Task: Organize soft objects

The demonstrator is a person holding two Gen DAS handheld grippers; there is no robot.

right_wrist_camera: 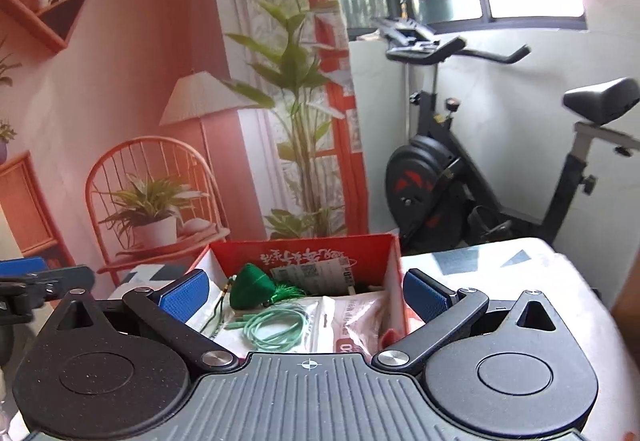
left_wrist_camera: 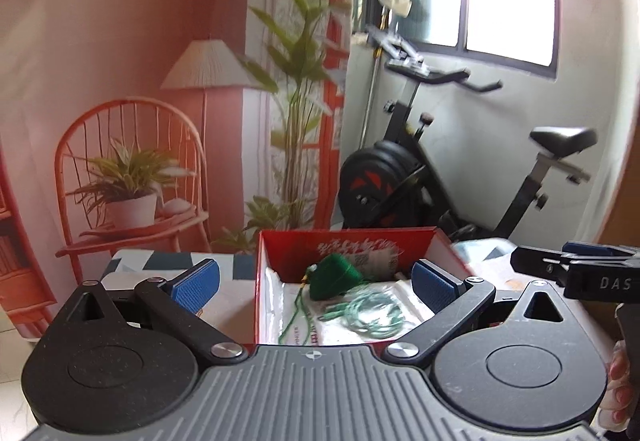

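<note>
A red cardboard box point(left_wrist_camera: 344, 237) point(right_wrist_camera: 304, 247) stands on a patterned tablecloth. Inside lie a green stuffed pouch with a tassel point(left_wrist_camera: 334, 276) point(right_wrist_camera: 253, 291), a coil of pale green cord point(left_wrist_camera: 370, 315) point(right_wrist_camera: 276, 329) and plastic packets point(right_wrist_camera: 352, 317). My left gripper point(left_wrist_camera: 316, 281) hangs open in front of the box with nothing between its blue pads. My right gripper point(right_wrist_camera: 306, 293) is likewise open and empty, just short of the box. Each gripper shows at the edge of the other's view: the right gripper point(left_wrist_camera: 576, 267) at the right edge, the left gripper point(right_wrist_camera: 36, 281) at the left edge.
An exercise bike point(left_wrist_camera: 432, 169) point(right_wrist_camera: 480, 177) stands behind the table by a window. A printed backdrop with a chair, lamp and plants point(left_wrist_camera: 160, 121) hangs at the left. The tablecloth point(right_wrist_camera: 500, 261) stretches to the right of the box. A person's fingers point(left_wrist_camera: 618, 381) hold the right gripper's handle.
</note>
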